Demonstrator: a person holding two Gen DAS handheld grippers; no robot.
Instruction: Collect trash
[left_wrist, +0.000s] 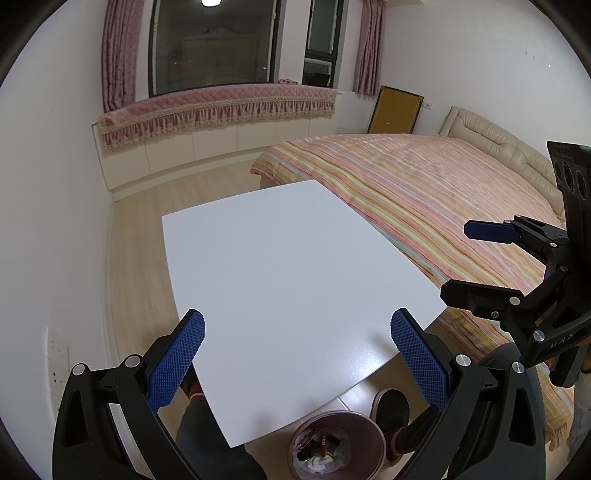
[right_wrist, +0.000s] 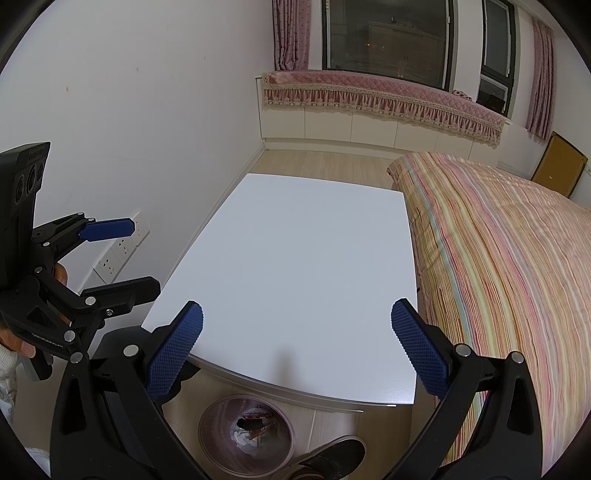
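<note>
A round trash bin (left_wrist: 336, 448) stands on the floor below the near edge of the white table (left_wrist: 288, 280), with wrappers and crumpled paper inside; it also shows in the right wrist view (right_wrist: 245, 430). My left gripper (left_wrist: 297, 354) is open and empty, held above the table's near part. My right gripper (right_wrist: 295, 350) is open and empty above the table's near edge (right_wrist: 295, 391). Each gripper shows in the other's view: the right gripper (left_wrist: 469, 262) at the right, the left gripper (right_wrist: 129, 254) at the left. No trash shows on the table top.
A bed with a striped cover (left_wrist: 424, 192) runs along the table's right side. A white wall with sockets (right_wrist: 122, 247) is on the left. The person's shoes (left_wrist: 391, 406) stand beside the bin. A window seat (left_wrist: 221, 107) lies at the far wall.
</note>
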